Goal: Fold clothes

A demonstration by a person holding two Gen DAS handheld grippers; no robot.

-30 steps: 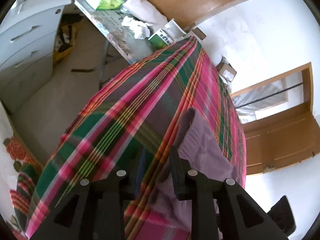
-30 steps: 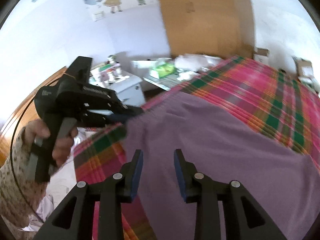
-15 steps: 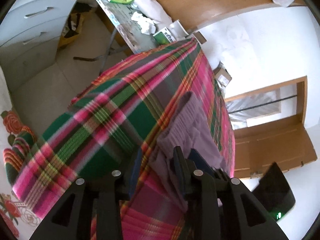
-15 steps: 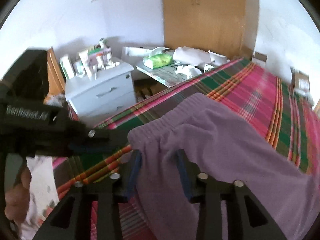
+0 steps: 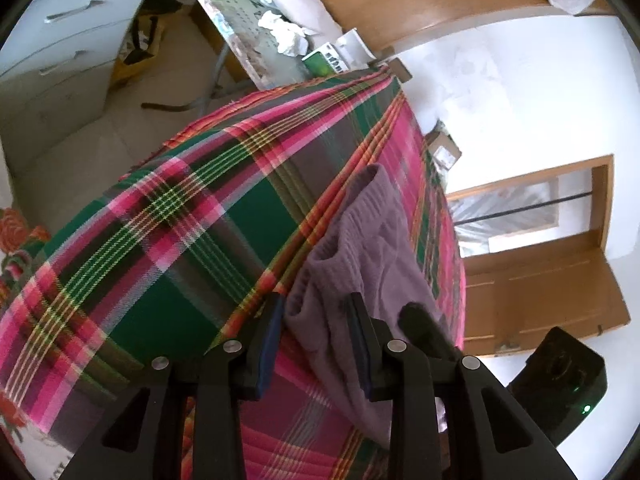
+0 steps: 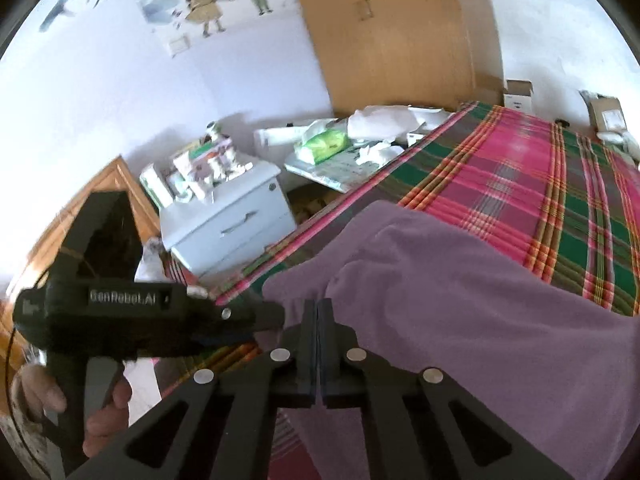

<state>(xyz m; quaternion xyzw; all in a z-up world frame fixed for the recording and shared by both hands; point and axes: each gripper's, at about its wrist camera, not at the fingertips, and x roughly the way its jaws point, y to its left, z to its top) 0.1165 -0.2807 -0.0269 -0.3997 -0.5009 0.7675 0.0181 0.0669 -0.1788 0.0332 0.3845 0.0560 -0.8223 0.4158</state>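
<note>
A purple knit garment [image 6: 460,312] lies on a bed covered by a pink-and-green plaid sheet [image 6: 520,184]. My right gripper [image 6: 317,316] is shut on the garment's near edge, close to the bed's side. In the left wrist view the garment's ribbed corner [image 5: 360,248] sits between the spread fingers of my left gripper [image 5: 316,320], which is open. A hand [image 6: 104,412] holds the left gripper [image 6: 268,316] just left of the right one. The right gripper's black fingertip [image 5: 420,320] shows beside the cloth.
A white nightstand [image 6: 228,220] with bottles stands left of the bed. A low table [image 6: 332,168] with a green tissue pack and crumpled paper is beyond it. A wooden wardrobe [image 6: 392,32] and cardboard boxes [image 6: 604,112] line the far wall. A wooden door [image 5: 540,292] is past the bed.
My right gripper went from open to shut on the garment's edge. The left gripper swung round beside it and stays open around the corner.
</note>
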